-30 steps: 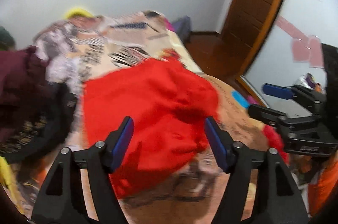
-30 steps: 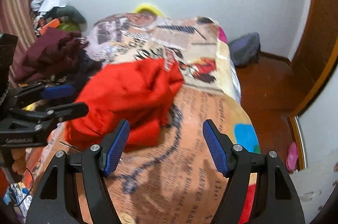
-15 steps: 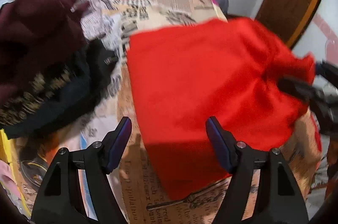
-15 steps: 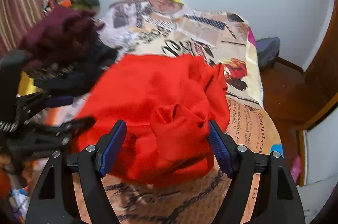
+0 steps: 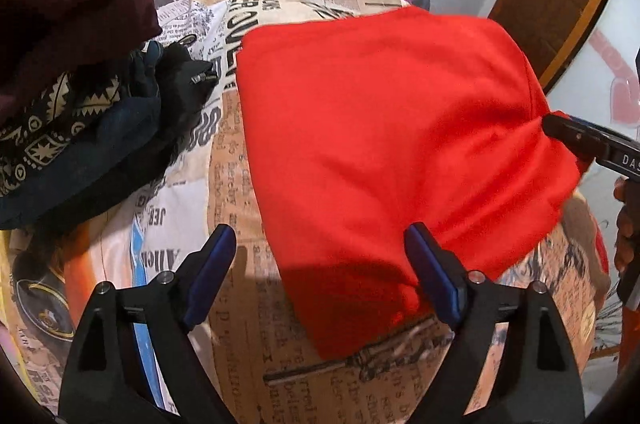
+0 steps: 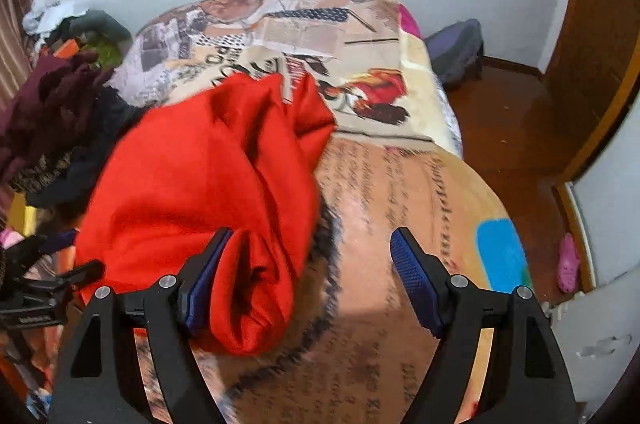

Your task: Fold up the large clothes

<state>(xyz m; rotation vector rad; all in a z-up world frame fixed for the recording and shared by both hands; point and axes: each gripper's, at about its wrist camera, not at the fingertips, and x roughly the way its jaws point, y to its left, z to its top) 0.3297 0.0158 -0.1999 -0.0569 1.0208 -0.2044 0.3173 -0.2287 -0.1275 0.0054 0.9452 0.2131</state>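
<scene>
bed (image 5: 248,344): newsprint spread, dark clothes pile (image 5: 80,112) at its left | red garment (image 5: 392,144): now lies spread on bed, no longer bunched | left gripper (image 5: 320,280): fingers just widened, released, over near hem | right gripper (image 6: 308,284): fingers apart, loose red fold beside one pad | we judge next fold can start

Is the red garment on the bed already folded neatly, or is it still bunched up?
Not neatly folded. The red garment lies flat on its left part, but its right side is bunched in rolls and creases on the bed cover.
</scene>
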